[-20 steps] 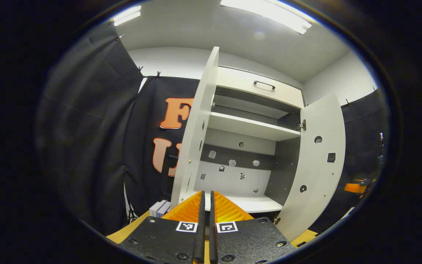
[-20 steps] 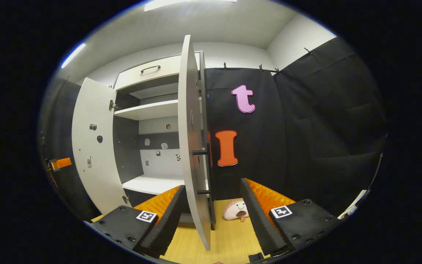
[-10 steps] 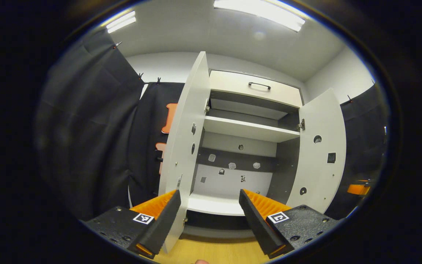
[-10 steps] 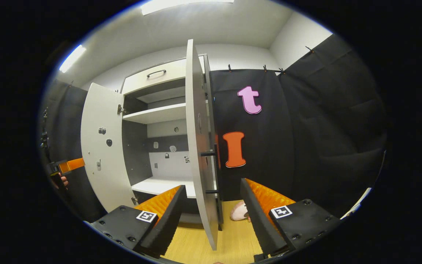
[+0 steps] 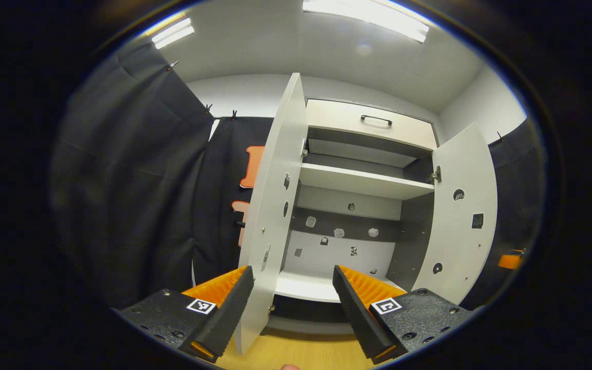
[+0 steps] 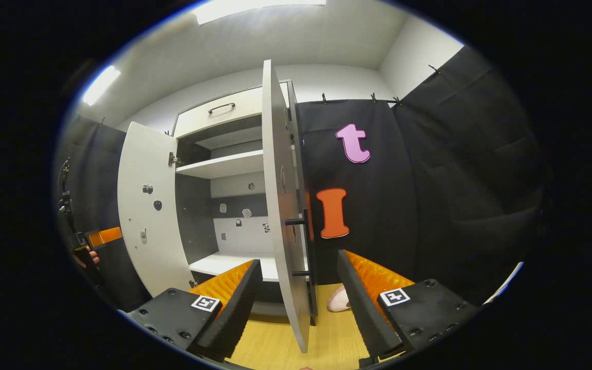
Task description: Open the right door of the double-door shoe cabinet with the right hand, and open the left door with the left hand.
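Shoe cabinet stands wide open against the booth's back wall, its left door and right door both swung out to either side of the bare shelves. Left gripper hangs in front of the cabinet's lower shelf, fingers spread and holding nothing, the left door's edge between them. Right gripper is just as released, fingers apart either side of the right door's edge, with a small plush toy on the wooden floor beside the cabinet.

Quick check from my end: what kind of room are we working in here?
Most likely a staged recording booth, not a home: black cloth is clipped up as walls, a white shoe cabinet stands with both doors open and bare shelves, and strip lights run overhead.
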`<action>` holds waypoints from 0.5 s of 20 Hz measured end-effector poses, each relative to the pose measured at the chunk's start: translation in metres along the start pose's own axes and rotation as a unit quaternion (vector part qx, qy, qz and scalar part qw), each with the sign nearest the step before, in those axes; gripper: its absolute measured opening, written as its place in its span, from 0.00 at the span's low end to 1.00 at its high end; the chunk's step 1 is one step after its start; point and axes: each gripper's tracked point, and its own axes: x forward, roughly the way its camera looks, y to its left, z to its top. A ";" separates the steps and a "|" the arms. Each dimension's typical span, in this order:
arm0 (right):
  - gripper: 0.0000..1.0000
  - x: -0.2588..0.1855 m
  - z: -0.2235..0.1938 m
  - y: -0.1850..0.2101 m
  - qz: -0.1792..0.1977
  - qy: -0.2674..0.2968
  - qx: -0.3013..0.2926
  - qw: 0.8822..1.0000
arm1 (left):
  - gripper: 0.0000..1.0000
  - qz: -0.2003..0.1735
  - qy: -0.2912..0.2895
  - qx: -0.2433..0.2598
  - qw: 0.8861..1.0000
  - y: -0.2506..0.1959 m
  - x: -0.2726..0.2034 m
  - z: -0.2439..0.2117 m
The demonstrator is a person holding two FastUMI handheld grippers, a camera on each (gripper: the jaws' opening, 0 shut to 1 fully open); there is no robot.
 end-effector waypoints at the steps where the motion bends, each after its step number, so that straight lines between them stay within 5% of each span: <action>1: 0.97 0.000 -0.001 0.000 0.000 0.000 -0.001 1.000 | 0.92 0.000 -0.001 0.001 1.000 -0.001 0.000 0.001; 10: 0.97 0.005 -0.005 0.000 0.002 0.007 0.001 1.000 | 0.95 -0.013 -0.005 0.017 1.000 -0.005 -0.002 0.005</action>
